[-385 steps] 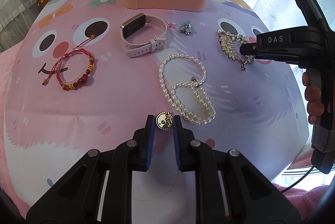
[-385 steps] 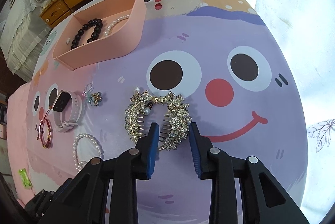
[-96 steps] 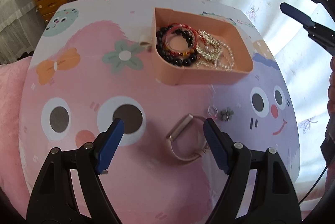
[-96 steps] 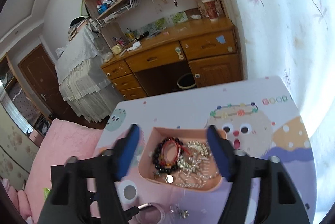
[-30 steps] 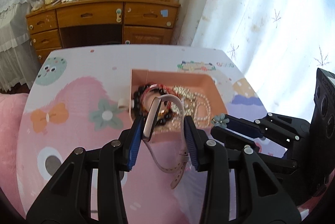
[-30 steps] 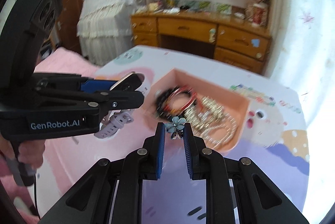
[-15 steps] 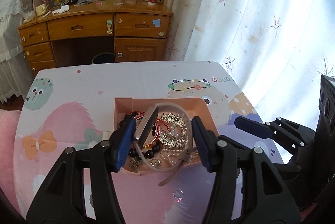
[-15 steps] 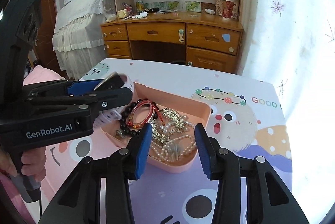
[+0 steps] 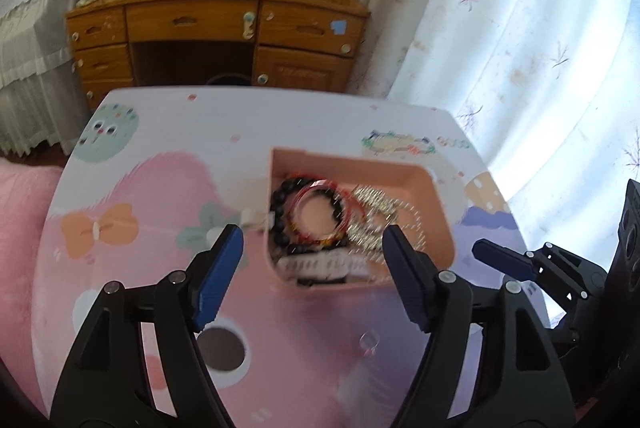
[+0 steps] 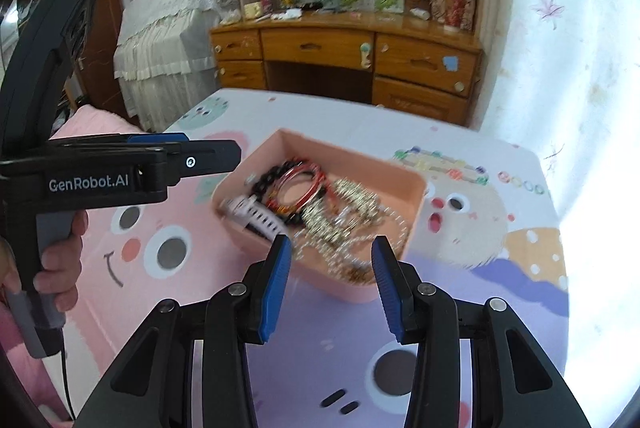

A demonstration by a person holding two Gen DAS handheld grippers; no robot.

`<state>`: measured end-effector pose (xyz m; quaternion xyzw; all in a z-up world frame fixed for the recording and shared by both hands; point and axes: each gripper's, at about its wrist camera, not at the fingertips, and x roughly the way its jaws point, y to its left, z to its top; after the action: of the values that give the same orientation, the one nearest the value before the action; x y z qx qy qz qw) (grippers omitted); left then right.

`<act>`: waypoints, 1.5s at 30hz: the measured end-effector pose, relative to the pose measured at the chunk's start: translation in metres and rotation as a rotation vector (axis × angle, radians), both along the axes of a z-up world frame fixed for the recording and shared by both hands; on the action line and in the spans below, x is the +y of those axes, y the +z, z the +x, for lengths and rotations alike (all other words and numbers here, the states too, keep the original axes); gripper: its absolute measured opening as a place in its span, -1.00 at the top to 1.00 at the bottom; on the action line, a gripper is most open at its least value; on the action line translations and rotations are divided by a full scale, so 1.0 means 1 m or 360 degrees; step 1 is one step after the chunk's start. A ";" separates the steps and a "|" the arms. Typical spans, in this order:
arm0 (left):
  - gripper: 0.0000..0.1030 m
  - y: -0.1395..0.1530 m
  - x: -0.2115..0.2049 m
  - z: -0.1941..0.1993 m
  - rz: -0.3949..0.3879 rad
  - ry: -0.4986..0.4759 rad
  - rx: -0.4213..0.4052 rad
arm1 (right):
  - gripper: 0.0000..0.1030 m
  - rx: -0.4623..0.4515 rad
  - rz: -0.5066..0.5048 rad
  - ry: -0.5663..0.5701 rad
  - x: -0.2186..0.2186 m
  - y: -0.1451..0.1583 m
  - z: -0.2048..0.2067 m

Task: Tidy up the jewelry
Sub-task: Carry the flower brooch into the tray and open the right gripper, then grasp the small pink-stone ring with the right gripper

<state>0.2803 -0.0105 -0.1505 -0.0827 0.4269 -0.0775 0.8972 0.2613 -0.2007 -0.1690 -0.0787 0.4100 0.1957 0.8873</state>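
**Pink tray loaded, both claws released**

Pink plastic tray (image 9: 438, 212), rectangular with rounded corners, sits on the cartoon-printed tabletop (image 9: 160, 164) directly ahead of both claws. Its near wall lies just beyond the fingertips of each.

Left claw (image 9: 312, 248): the jaws have just been opening and stand wide apart, with nothing between the blue pads (image 9: 218, 270). The pale watch with its perforated strap (image 9: 322, 264) lies inside the tray against the near wall, clear of the pads. Beyond it in the tray are a black bead bracelet (image 9: 280, 216), a red cord bracelet (image 9: 320, 214) resting on top of the beads, and, further to the right, a silver rhinestone hair comb (image 9: 372, 224) tangled with a white pearl strand (image 9: 416, 228).

Right claw (image 10: 328, 260): the jaws have opened within the last second and stand parted, with nothing between them. The tray's near corner and the pearl strand appear in the gap behind the pads, not touched by them.

A small ring-shaped charm (image 9: 368, 342) lies on the tabletop outside the tray, on the near side, below the left claw's right finger. A hand (image 10: 60, 260) grips the handle of the left claw, which is seen at the left edge of the right wrist view.

Motion blur prevents finer reading of the tray contents.
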 end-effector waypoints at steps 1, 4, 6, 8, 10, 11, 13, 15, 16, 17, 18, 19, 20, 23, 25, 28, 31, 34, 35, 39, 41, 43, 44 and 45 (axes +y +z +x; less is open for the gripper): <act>-0.36 -0.005 0.004 -0.004 0.0005 0.0020 0.0030 | 0.18 0.0020 -0.0018 0.0028 0.005 -0.005 -0.003; -0.36 -0.018 0.018 -0.015 0.0008 0.0071 0.0122 | 0.18 0.0080 -0.0069 0.0117 0.021 -0.020 -0.012; -0.36 -0.024 0.025 -0.018 0.0013 0.0091 0.0159 | 0.18 0.0139 -0.0077 0.0171 0.030 -0.031 -0.018; -0.36 -0.028 0.033 -0.023 0.0012 0.0114 0.0181 | 0.21 0.0190 -0.0080 0.0212 0.040 -0.042 -0.023; -0.36 -0.031 0.039 -0.026 0.0000 0.0141 0.0194 | 0.33 0.0250 -0.0114 0.0226 0.048 -0.055 -0.025; -0.36 -0.033 0.041 -0.027 -0.0006 0.0153 0.0199 | 0.40 0.0272 -0.0132 0.0229 0.052 -0.061 -0.025; -0.36 -0.033 0.043 -0.028 -0.0022 0.0168 0.0207 | 0.47 0.0308 -0.0163 0.0234 0.057 -0.071 -0.025; -0.36 -0.034 0.045 -0.029 -0.0034 0.0175 0.0208 | 0.51 0.0333 -0.0176 0.0228 0.061 -0.078 -0.025; -0.36 -0.035 0.047 -0.031 -0.0041 0.0174 0.0208 | 0.51 0.0339 -0.0176 0.0224 0.062 -0.080 -0.024; -0.36 -0.036 0.047 -0.031 -0.0045 0.0175 0.0209 | 0.54 0.0351 -0.0172 0.0219 0.063 -0.082 -0.024; -0.36 -0.036 0.047 -0.030 -0.0048 0.0177 0.0211 | 0.60 0.0366 -0.0171 0.0209 0.065 -0.084 -0.024; -0.36 -0.037 0.048 -0.031 -0.0056 0.0177 0.0215 | 0.62 0.0371 -0.0173 0.0200 0.065 -0.085 -0.022; -0.36 -0.037 0.049 -0.030 -0.0062 0.0177 0.0220 | 0.65 0.0370 -0.0173 0.0185 0.067 -0.086 -0.022; -0.36 -0.037 0.052 -0.031 -0.0069 0.0182 0.0214 | 0.81 0.0382 -0.0186 0.0161 0.069 -0.088 -0.016; -0.36 -0.034 0.055 -0.033 -0.0080 0.0183 0.0200 | 0.81 0.0379 -0.0189 0.0163 0.071 -0.087 -0.016; -0.36 -0.033 0.061 -0.038 -0.0090 0.0183 0.0196 | 0.81 0.0377 -0.0202 0.0156 0.078 -0.084 -0.018; -0.36 -0.034 0.069 -0.043 -0.0095 0.0181 0.0203 | 0.81 0.0347 -0.0163 0.0145 0.083 -0.070 -0.017; -0.36 -0.039 0.079 -0.046 -0.0118 0.0160 0.0244 | 0.81 0.0275 -0.0095 0.0134 0.089 -0.048 -0.017; -0.36 -0.040 0.082 -0.047 -0.0125 0.0152 0.0258 | 0.81 0.0248 -0.0077 0.0123 0.091 -0.042 -0.017; -0.36 -0.041 0.091 -0.053 -0.0133 0.0088 0.0324 | 0.81 0.0111 -0.0018 -0.0021 0.095 -0.014 -0.013; -0.36 -0.035 0.094 -0.057 -0.0123 0.0040 0.0356 | 0.81 0.0056 -0.0018 -0.0138 0.093 0.000 -0.006; -0.36 -0.025 0.097 -0.063 -0.0127 -0.0012 0.0371 | 0.81 0.0005 -0.0029 -0.0270 0.088 0.013 0.003; -0.36 -0.018 0.099 -0.067 -0.0129 -0.0046 0.0374 | 0.81 -0.0020 -0.0043 -0.0348 0.085 0.018 0.008; -0.36 -0.013 0.101 -0.070 -0.0128 -0.0068 0.0375 | 0.77 -0.0045 -0.0058 -0.0434 0.082 0.024 0.013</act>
<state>0.2107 0.0908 -0.1632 -0.1181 0.5276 -0.1034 0.8349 0.2742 -0.1190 -0.1450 -0.0411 0.4079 0.0647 0.9098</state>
